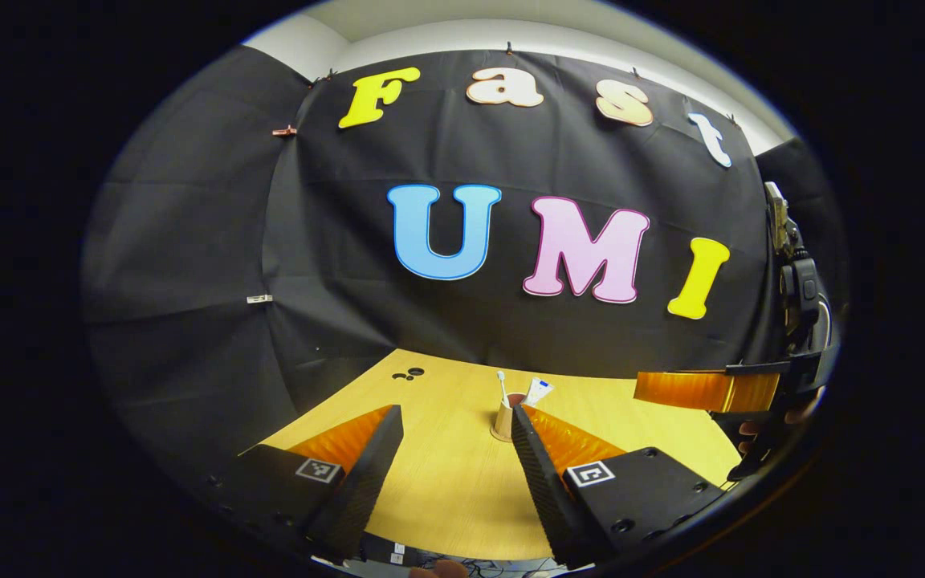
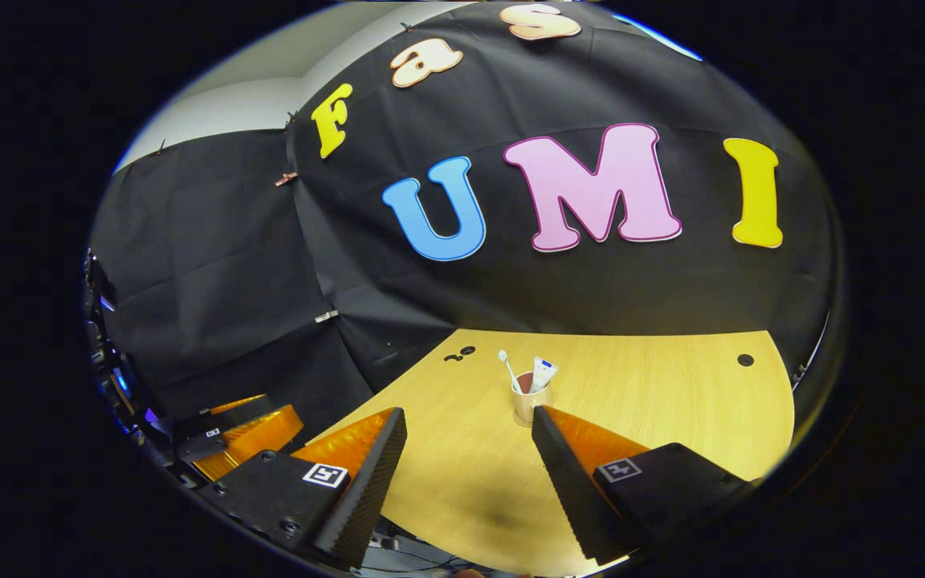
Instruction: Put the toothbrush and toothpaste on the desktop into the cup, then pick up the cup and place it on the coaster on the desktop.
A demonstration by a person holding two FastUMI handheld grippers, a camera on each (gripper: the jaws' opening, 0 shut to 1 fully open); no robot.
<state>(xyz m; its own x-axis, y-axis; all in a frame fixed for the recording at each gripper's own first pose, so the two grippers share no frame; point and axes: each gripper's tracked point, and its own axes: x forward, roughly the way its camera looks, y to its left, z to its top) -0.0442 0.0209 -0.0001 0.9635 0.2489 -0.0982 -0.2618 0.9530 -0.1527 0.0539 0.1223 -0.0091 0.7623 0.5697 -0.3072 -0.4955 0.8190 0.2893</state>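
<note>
A tan cup (image 1: 503,419) stands upright on the wooden table (image 1: 446,482), out past my fingertips. A white toothbrush (image 1: 501,385) and a toothpaste tube (image 1: 537,391) stick up out of it. My left gripper (image 1: 456,411) is open and holds nothing, well short of the cup. In the right gripper view the cup (image 2: 528,404) holds the toothbrush (image 2: 508,367) and toothpaste (image 2: 543,373). My right gripper (image 2: 468,411) is open and holds nothing, with the cup just beyond its right fingertip. A flat rim shows at the cup's base; I cannot tell whether it is the coaster.
The right gripper (image 1: 707,389) and the hand (image 1: 751,433) holding it hover at the right of the left gripper view. The left gripper (image 2: 246,433) sits low at the left of the right gripper view. Small dark holes (image 2: 460,353) mark the table near the black cloth wall.
</note>
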